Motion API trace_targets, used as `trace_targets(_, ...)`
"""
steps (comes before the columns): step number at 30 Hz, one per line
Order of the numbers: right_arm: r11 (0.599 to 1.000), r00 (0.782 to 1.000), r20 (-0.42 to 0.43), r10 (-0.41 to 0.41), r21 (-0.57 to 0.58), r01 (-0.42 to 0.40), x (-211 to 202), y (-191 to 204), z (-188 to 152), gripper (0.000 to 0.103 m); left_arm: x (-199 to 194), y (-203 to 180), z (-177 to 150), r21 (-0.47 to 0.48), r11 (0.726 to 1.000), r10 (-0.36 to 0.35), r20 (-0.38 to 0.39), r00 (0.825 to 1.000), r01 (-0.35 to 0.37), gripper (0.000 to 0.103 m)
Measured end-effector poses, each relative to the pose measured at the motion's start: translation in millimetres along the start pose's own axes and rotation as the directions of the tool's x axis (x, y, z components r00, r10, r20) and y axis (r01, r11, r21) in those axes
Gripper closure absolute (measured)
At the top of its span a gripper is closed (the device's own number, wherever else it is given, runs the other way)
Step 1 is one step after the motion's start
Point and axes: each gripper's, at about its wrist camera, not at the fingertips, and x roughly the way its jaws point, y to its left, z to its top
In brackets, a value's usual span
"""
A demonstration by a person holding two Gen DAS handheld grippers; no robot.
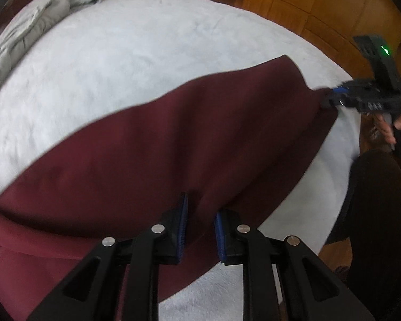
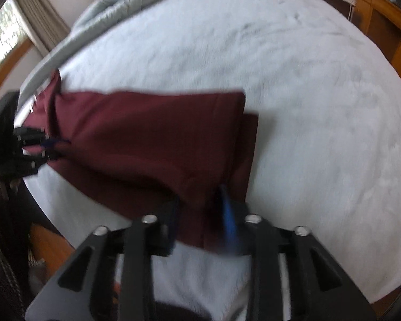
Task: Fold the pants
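The maroon pants [image 1: 189,139] lie stretched across the near side of the bed [image 1: 152,53], spanning the gap between the two tongs, with one layer already doubled over another; beyond the right tongs the upper layer's edge sits short of the lower one, so the ends are not flush. The left tongs [image 1: 200,227] sit narrow, with a pinch of cloth rising between their blue pads [image 1: 183,230] at the near edge of the pants. The right tongs [image 2: 200,219] bite the far end the same way, a ridge of fabric bunched between the fingers; from the left side they show small and blurred at that end of the garment, so the closing there is best judged from their own camera.

I'd say the cloth is being pulled taut or carried for the next fold. The risk is a shallow grip: if only the top layer is caught, the lower layer will lag and the offset will grow. Uneven pulling could drag the near edge off the bed, which lies just behind both tongs. A rumpled grey quilt [image 1: 26,34] lies well beyond, out of the way.
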Motion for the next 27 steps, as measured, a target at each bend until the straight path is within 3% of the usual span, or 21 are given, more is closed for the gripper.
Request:
trace_targets(1, 1.000, 1.000, -0.012, 0.017, 0.004, -0.017, -1, 1, -2, 0.045, 1, 1, 0, -0.011, 1.000, -0.003, 0.008, 1.000, 0.003, 0.085)
trace_targets(4, 0.993, 0.995, 0.032, 0.099, 0.061, -0.101, -21, -1, -6, 0.032, 0, 9, -1, -0.036, 0.999, -0.012, 0.023, 1.000, 0.013, 0.085)
trace_targets(8, 0.957, 0.971, 0.106, 0.212, 0.180, -0.229, -33, -14, -2, 0.032, 1, 12, -2, -0.044, 0.999, -0.021, 0.033, 0.999, 0.022, 0.084)
trace_targets(14, 0.922, 0.962, 0.030, 0.271, 0.277, -0.269, 2, -24, 3, 0.033, 0, 14, -3, -0.047, 0.998, -0.027, 0.038, 0.999, 0.028, 0.084)
trace_targets(15, 0.923, 0.963, 0.023, 0.267, 0.282, -0.263, 6, -23, 3, 0.035, 0, 14, -3, -0.046, 0.999, -0.026, 0.038, 0.999, 0.028, 0.084)
trace_targets(18, 0.922, 0.964, 0.024, 0.265, 0.287, -0.261, 8, -23, 3, 0.071, -3, 18, -3, -0.053, 0.998, -0.026, 0.035, 0.999, 0.028, 0.084)
trace_targets(19, 0.921, 0.964, 0.024, 0.267, 0.289, -0.262, 7, -23, 3, 0.075, -3, 18, -2, -0.058, 0.998, -0.027, 0.034, 0.999, 0.029, 0.084)
trace_targets(27, 0.961, 0.980, 0.070, 0.184, 0.199, -0.194, -37, -18, -2, 0.080, -35, -2, 5, -0.008, 1.000, 0.004, 0.088, 0.996, -0.003, 0.084)
